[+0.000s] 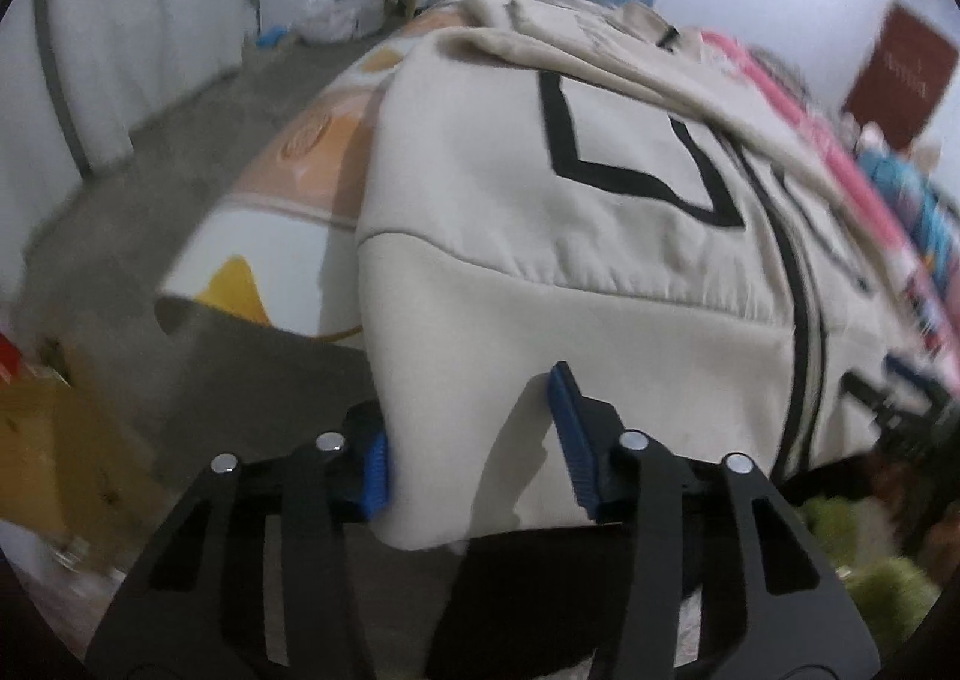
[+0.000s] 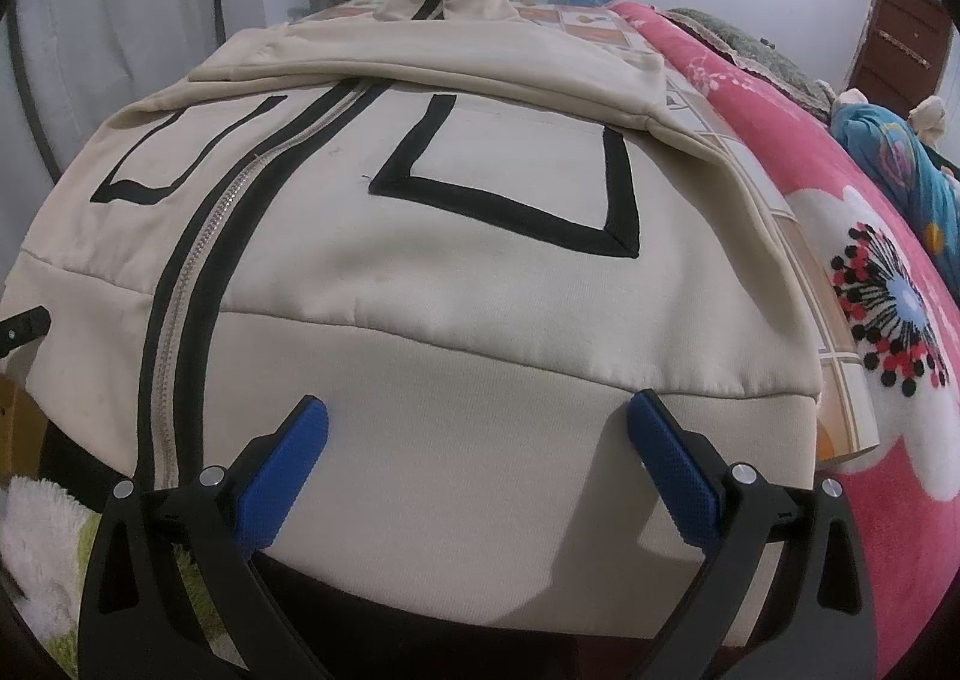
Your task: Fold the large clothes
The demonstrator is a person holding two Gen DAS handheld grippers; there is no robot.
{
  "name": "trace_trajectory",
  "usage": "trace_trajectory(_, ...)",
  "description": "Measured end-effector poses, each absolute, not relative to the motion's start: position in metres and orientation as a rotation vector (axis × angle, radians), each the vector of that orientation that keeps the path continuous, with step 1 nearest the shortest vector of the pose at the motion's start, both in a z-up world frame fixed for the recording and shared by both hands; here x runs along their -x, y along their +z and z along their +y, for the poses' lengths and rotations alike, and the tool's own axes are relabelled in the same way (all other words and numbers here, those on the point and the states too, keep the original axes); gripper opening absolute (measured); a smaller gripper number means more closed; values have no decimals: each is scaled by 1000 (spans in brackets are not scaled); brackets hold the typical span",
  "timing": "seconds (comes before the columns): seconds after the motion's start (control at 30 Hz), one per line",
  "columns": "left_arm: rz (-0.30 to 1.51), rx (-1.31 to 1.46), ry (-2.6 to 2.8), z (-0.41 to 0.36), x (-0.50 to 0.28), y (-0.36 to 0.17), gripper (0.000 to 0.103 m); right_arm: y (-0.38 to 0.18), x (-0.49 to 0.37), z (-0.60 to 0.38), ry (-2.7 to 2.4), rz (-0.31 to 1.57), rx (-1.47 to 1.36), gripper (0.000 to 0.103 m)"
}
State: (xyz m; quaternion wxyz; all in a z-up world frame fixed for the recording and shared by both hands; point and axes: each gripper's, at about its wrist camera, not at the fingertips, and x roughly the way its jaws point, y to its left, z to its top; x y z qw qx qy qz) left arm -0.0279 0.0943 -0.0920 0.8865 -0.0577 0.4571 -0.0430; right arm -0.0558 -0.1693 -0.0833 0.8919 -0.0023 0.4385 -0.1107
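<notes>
Best done by pinching both layers of the ribbed hem squarely before lifting, keeping the two corners level so the fold lands straight. Cream zip-front jacket with black-outlined pockets (image 2: 456,284) lying flat on the patterned bed sheet (image 1: 288,182), hem toward both claws. Left gripper (image 1: 474,440) partly open, straddling the hem's left corner, not yet clamped. Right gripper (image 2: 474,470) wide open over the hem band, holding nothing.
</notes>
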Motion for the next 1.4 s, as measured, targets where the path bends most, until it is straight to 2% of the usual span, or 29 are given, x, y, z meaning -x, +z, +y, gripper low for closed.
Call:
trace_trajectory(0.23,936,-84,-21,68,28,-85,33,-73,68,-176,-142,919,30,96)
trace_trajectory(0.43,947,-124,-11,69,29,-85,32,-47,105,-206,-188,864,-17,96)
trace_trajectory(0.6,958,-118,-10,69,30,-87,32,-38,132,-257,-270,845,-191,96)
trace_trajectory(0.8,958,-101,-11,67,28,-89,32,-70,136,-295,-191,939,-462,75)
trace_trajectory(0.87,950,-114,-9,66,30,-89,24,-81,133,-294,-163,963,-491,58)
trace_trajectory(0.9,945,-132,-7,66,31,-88,21,-85,131,-293,-155,974,-500,53)
trace_trajectory(0.97,934,-178,-12,62,33,-86,11,-88,131,-288,-121,987,-510,25)
trace_trajectory(1.03,907,-221,-17,57,37,-80,9,-83,132,-279,-109,995,-462,10)
trace_trajectory(1.07,892,-245,-20,54,40,-78,8,-78,132,-273,-108,989,-428,7)
trace_trajectory(1.23,869,-252,-93,54,58,-55,8,-48,149,-266,-72,933,-412,5)
trace_trajectory(1.4,919,14,-255,85,70,-35,8,-35,165,-277,2,873,-557,5)
